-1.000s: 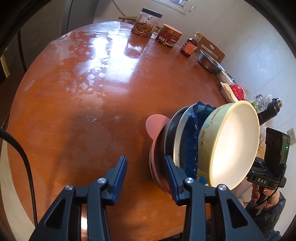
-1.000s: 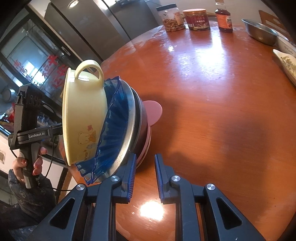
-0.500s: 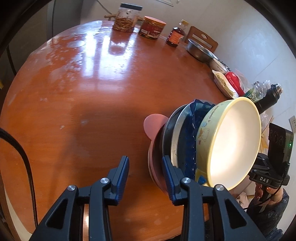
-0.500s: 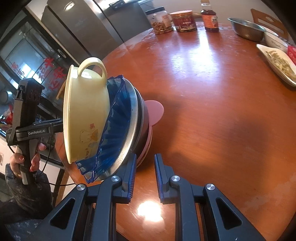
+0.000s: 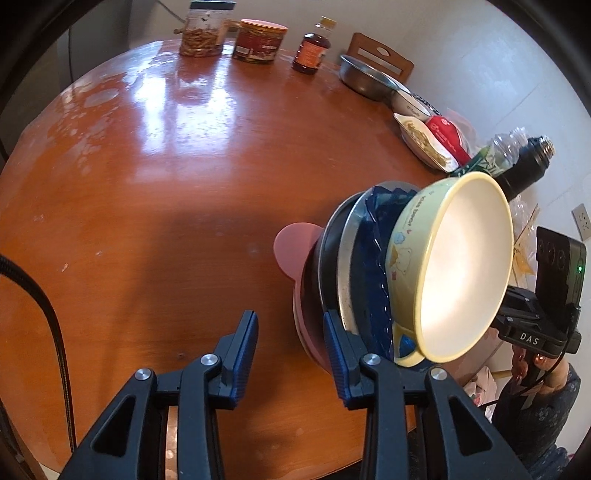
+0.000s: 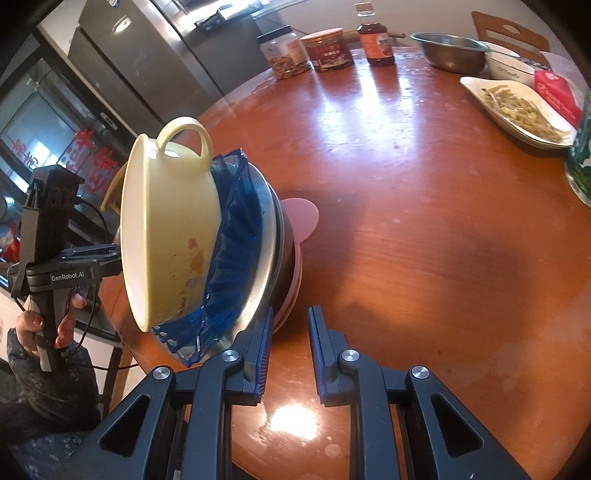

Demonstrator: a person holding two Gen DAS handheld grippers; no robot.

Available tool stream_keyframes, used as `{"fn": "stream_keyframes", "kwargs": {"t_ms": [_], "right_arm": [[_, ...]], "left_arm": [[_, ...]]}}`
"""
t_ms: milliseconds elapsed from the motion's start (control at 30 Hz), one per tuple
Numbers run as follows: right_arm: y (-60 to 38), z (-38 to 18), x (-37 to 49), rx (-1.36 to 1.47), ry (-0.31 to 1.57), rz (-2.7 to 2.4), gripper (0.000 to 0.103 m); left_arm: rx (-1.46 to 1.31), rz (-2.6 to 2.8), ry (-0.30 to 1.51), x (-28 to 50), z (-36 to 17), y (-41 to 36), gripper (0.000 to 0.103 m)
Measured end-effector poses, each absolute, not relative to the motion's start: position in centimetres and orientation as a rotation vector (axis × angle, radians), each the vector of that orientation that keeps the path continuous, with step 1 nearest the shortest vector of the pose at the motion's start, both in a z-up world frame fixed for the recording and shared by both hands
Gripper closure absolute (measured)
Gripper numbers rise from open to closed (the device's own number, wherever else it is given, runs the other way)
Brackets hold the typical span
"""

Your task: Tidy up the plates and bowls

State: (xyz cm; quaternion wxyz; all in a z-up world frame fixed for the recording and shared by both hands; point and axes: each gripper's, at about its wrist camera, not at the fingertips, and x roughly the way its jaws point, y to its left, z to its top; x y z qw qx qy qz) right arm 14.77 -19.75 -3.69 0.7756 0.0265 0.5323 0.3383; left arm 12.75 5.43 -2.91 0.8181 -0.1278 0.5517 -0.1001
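Note:
A tilted stack of dishes hangs over the round wooden table [image 5: 166,192]: a pink eared plate [image 5: 295,247] at the back, a dark plate, a steel plate [image 5: 345,273], a blue fluted dish [image 5: 373,258] and a yellow handled bowl [image 5: 458,266] in front. My left gripper [image 5: 290,338] is part open; its right finger presses the stack's lower edge, nothing between the jaws. In the right wrist view the stack [image 6: 207,243] leans left of my right gripper [image 6: 290,332], part open, whose left finger touches the stack's bottom rim.
At the table's far edge stand a glass jar [image 5: 205,31], a red tin [image 5: 260,42], a sauce bottle [image 5: 312,50] and a steel bowl [image 5: 365,77]. A white dish of food [image 6: 517,109], a red packet and a bottle lie along the right edge.
The stack has stayed tilted between the two grippers. Both views have swung so that more of the table's far side and right edge shows. The jaws' openings look unchanged.

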Motion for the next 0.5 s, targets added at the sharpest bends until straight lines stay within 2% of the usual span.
{"fn": "stream_keyframes", "kwargs": {"t_ms": [500], "right_arm": [[-20.64, -3.84, 14.71, 0.061, 1.153, 0.733, 0.082]], "left_arm": [[-0.271, -0.21, 1.181, 13.39, -3.16, 4.91, 0.067]]}}
